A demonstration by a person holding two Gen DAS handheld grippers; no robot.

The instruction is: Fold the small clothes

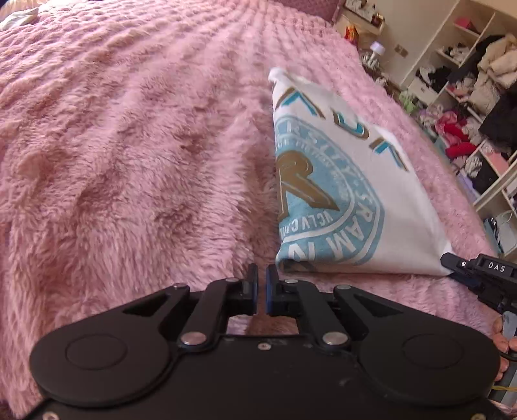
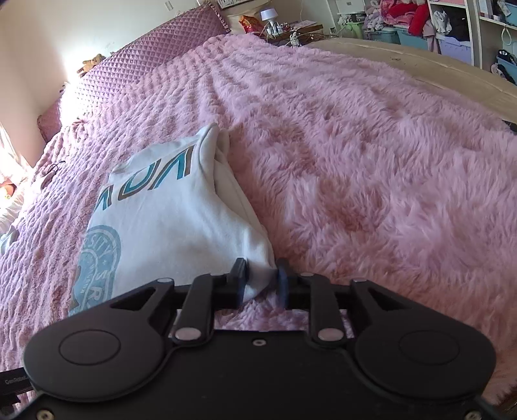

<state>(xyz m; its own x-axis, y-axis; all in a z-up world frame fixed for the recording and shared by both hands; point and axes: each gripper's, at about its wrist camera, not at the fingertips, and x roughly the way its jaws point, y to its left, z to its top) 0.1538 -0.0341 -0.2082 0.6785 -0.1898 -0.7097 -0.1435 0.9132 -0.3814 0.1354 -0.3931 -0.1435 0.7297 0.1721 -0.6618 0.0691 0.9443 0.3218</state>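
Note:
A folded white T-shirt [image 1: 349, 200] with a blue round print lies on the pink fluffy bedspread [image 1: 129, 161]. My left gripper [image 1: 261, 284] is shut and empty, just left of the shirt's near corner. The right gripper shows in the left wrist view at the shirt's right corner [image 1: 452, 263]. In the right wrist view the shirt [image 2: 174, 223] lies ahead and left, and my right gripper [image 2: 261, 281] has its jaws around the shirt's near corner, with white cloth between the pads.
Open shelves [image 1: 468, 106] crammed with clothes stand beyond the bed's right side. A nightstand with a small lamp [image 2: 269, 16] stands at the head. A purple quilted headboard [image 2: 145, 61] runs along the wall. The bedspread [image 2: 371, 161] stretches wide to the right.

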